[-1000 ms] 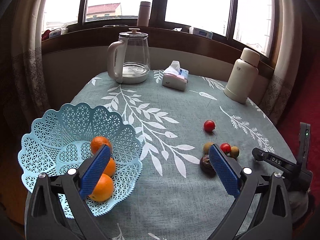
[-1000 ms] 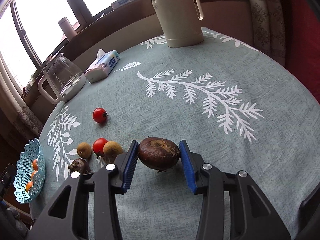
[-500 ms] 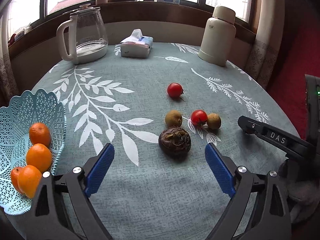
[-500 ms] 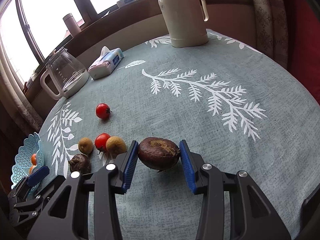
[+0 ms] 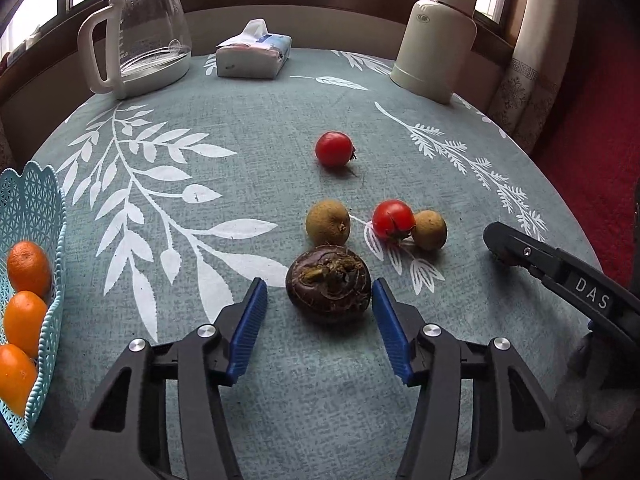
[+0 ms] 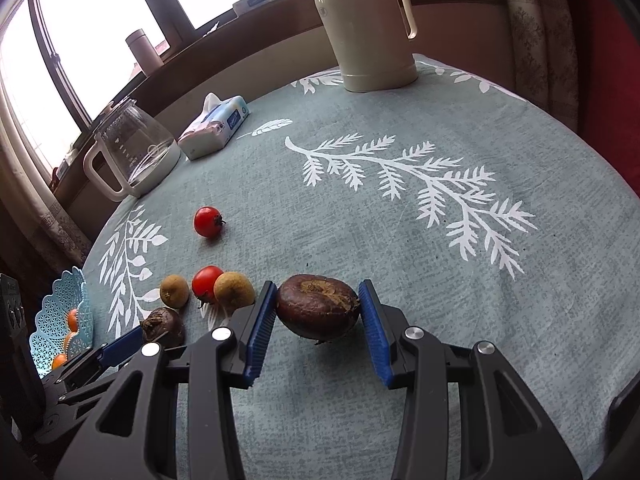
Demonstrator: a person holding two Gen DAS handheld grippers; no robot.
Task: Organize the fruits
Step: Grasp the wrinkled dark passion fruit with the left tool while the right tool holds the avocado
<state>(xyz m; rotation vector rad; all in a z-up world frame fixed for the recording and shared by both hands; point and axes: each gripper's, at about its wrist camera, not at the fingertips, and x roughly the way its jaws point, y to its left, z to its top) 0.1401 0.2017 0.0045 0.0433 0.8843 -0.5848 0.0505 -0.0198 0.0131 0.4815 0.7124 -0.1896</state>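
A round table under a grey-green leaf-print tablecloth (image 5: 248, 128) is sitting by a window. The left gripper (image 5: 320, 312) is straddling a dark water chestnut (image 5: 328, 284) with jaws wide. The right gripper (image 6: 318, 314) is clamping another chestnut (image 6: 318, 306) above the cloth. Tangerines are lying in the blue basket (image 5: 36, 196)

A matt, coarse-woven grey-green cloth with white leaf print (image 5: 248, 128) covers the round table. At nine o'clock, a pale blue plastic lattice basket (image 5: 36, 200) holds glossy, dimpled oranges (image 5: 28, 268). Toward twelve o'clock stand a clear glass jug with white plastic handle (image 5: 136, 36), a soft plastic-wrapped tissue pack (image 5: 256, 56) and a smooth cream flask (image 5: 440, 36). Centrally lie shiny red tomatoes (image 5: 334, 149), dull tan rough-skinned fruits (image 5: 328, 222) and a dark brown, scaly-topped bulb (image 5: 328, 286). The black matt plastic gripper fingers with ribbed blue pads (image 5: 248, 326) carry bright metal bolts.
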